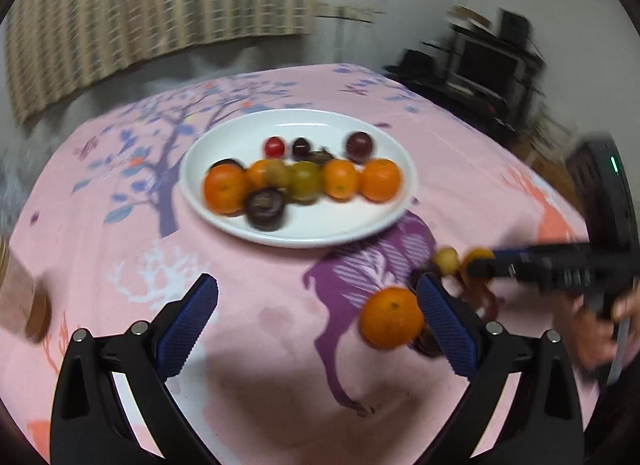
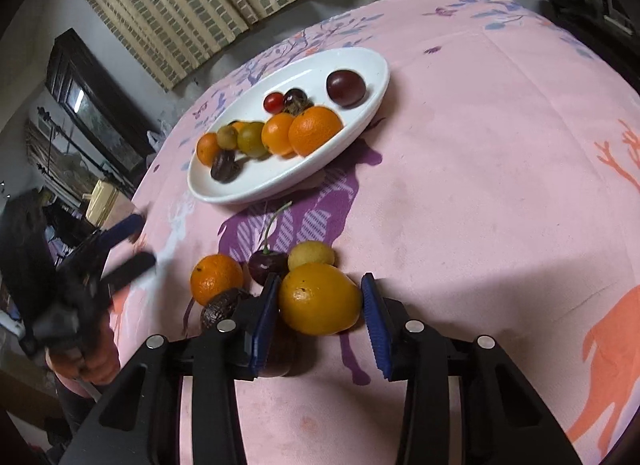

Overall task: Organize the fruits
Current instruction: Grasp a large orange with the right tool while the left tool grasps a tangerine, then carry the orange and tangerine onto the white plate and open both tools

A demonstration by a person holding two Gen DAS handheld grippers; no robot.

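Your right hand-held gripper [image 2: 320, 307] sits low over the counter [image 2: 480, 185], and its 2 blue pads bracket a large yellow-orange fruit [image 2: 319, 299]. The left pad looks to be against the fruit's side, while the right pad stands just beside it with a thin gap, so you have it straddled but not clamped. The fruit rests on the pink patterned cloth, at the near end of a small cluster. Just behind it lie a small yellow fruit [image 2: 311, 256] and a dark cherry [image 2: 267, 266] with its stem pointing up toward the plate. To the left of those sits a small orange [image 2: 216, 278], with a dark wrinkled fruit [image 2: 224, 307] in front of it, partly hidden by your gripper's left finger.

Your left hand-held gripper [image 1: 318, 315] is spread wide and holds nothing. It hovers above the cloth, and in its blurred view that small orange [image 1: 391, 317] appears just inside its right pad.

The white plate [image 2: 360, 65] lies farther back on the counter, well apart from the loose cluster. On it you have a row of oranges [image 2: 314, 130] mixed with yellow-green fruits [image 2: 252, 139]. A dark wrinkled fruit [image 2: 225, 166] lies at the near end of the row. A small red fruit [image 2: 273, 102], a dark one beside it and a large dark plum [image 2: 346, 88] lie behind the row.
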